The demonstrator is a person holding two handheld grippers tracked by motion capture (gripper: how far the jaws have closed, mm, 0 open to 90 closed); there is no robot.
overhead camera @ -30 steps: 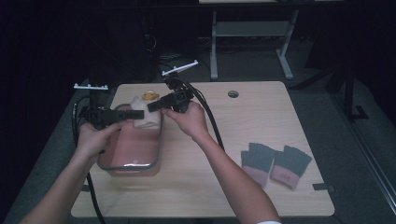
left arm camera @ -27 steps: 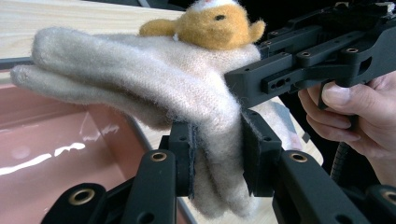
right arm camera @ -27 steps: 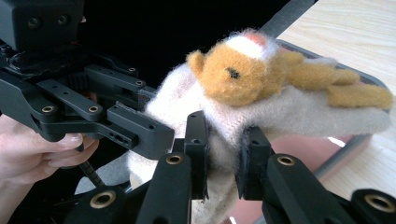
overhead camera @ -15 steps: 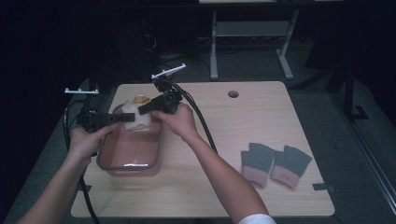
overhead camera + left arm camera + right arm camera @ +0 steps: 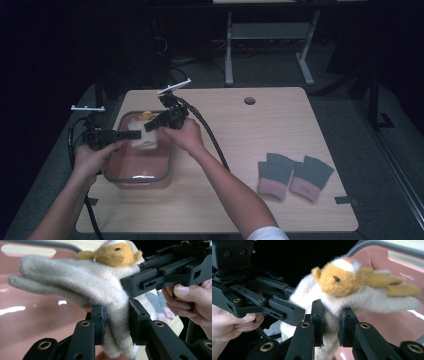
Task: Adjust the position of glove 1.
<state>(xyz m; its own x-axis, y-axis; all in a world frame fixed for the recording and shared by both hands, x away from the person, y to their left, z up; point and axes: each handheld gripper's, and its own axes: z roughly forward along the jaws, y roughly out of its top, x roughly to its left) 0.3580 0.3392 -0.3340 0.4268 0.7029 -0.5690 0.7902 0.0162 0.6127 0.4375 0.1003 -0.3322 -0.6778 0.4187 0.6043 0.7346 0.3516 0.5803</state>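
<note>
A cream woolly glove (image 5: pixel 144 140) hangs over a pink container (image 5: pixel 170 159) with a grey rim, gripped from both sides. My left gripper (image 5: pixel 135 134) comes in from the left and is shut on the glove's cuff (image 5: pixel 116 325). My right gripper (image 5: pixel 149 127) reaches from the right and is shut on the same cuff (image 5: pixel 331 325). An orange toy bear (image 5: pixel 337 280) lies against the glove (image 5: pixel 75 282); I cannot tell if it is sewn on. The glove's fingers (image 5: pixel 372 301) point out over the pink container wall (image 5: pixel 387 262).
A pair of grey gloves with pink cuffs (image 5: pixel 295 175) lies on the wooden table at the right. A round cable hole (image 5: pixel 249 100) is near the far edge. Black cables trail from both grippers over the table's left side.
Both hands have moved left and down with the cream glove between them, bringing it lower over the pink container. Both grips are unchanged.
</note>
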